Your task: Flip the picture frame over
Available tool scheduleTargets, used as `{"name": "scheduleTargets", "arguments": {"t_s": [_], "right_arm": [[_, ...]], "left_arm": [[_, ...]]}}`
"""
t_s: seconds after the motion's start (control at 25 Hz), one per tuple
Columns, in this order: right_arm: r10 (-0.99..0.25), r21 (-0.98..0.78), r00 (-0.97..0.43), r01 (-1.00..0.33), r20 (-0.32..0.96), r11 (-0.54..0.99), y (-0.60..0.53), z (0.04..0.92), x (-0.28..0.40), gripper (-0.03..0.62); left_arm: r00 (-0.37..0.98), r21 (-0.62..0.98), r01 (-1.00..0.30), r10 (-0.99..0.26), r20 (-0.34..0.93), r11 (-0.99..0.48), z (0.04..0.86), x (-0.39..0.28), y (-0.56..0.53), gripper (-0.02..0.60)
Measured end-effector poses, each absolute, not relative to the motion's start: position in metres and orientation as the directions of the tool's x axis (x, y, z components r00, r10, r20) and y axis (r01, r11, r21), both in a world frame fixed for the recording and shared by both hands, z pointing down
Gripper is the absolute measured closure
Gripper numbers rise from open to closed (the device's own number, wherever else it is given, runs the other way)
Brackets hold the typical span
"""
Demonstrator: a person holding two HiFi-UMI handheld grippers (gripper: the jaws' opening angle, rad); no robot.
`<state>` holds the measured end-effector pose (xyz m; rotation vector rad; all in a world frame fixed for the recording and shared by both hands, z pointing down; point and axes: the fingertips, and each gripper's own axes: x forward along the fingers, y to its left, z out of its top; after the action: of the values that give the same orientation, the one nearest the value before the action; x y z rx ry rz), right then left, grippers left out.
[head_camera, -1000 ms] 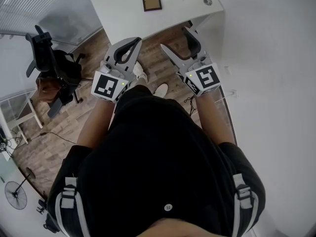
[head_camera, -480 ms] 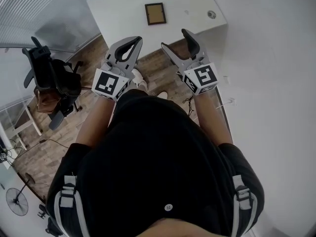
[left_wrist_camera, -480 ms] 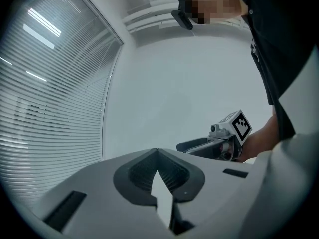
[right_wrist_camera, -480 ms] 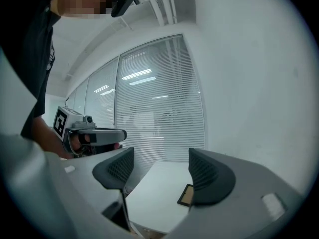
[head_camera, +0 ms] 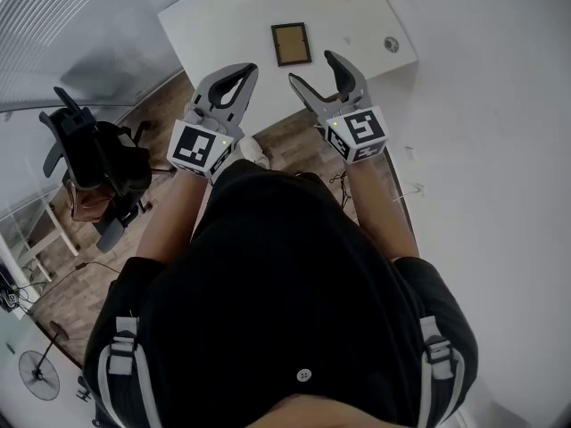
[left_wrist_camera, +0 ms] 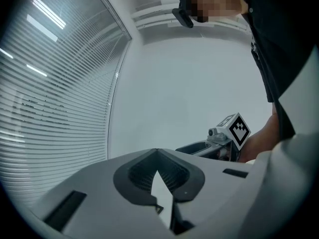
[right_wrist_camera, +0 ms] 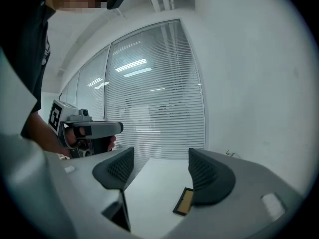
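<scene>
Small dark-rimmed brown picture frame [head_camera: 292, 44] lay flat on white table [head_camera: 223, 16], upper centre of frame. Below it, left gripper [head_camera: 243, 71] jaws pressed together, holding nothing; right gripper [head_camera: 312, 69] jaws spread, holding nothing, short of frame.

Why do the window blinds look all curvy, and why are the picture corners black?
Left gripper view: the wide-angle lens bows the straight blinds into curves. Right gripper view: the same lens leaves dark rounded corners, and bright light strips glare on the blinds. Head view: the table edges bend too, yet the picture frame looks sharp.
</scene>
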<state>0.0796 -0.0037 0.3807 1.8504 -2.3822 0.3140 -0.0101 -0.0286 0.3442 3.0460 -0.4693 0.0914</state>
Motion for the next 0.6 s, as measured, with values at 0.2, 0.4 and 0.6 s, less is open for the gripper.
{"name": "scheduleTargets", "arguments": {"t_s": [0.2,0.4,0.6], "right_arm": [[-0.942,-0.102,-0.220,-0.974,0.255,0.200,-0.034,0.398,0.080,0.255],[-0.934,-0.109,-0.188,-0.981,0.304,0.162,-0.057,0.423,0.082,0.255],[-0.914,-0.108,-0.172,-0.984,0.367,0.142,-0.086,0.453,0.088,0.256]], "left_arm": [[0.956,0.083,-0.290,-0.285,0.071,-0.953,0.357,-0.013,-0.061,0.577],[0.954,0.100,-0.298,-0.291,0.076,-0.949,0.375,-0.015,-0.085,0.577],[0.948,0.106,-0.313,-0.304,0.092,-0.944,0.390,-0.010,-0.104,0.577]]}}
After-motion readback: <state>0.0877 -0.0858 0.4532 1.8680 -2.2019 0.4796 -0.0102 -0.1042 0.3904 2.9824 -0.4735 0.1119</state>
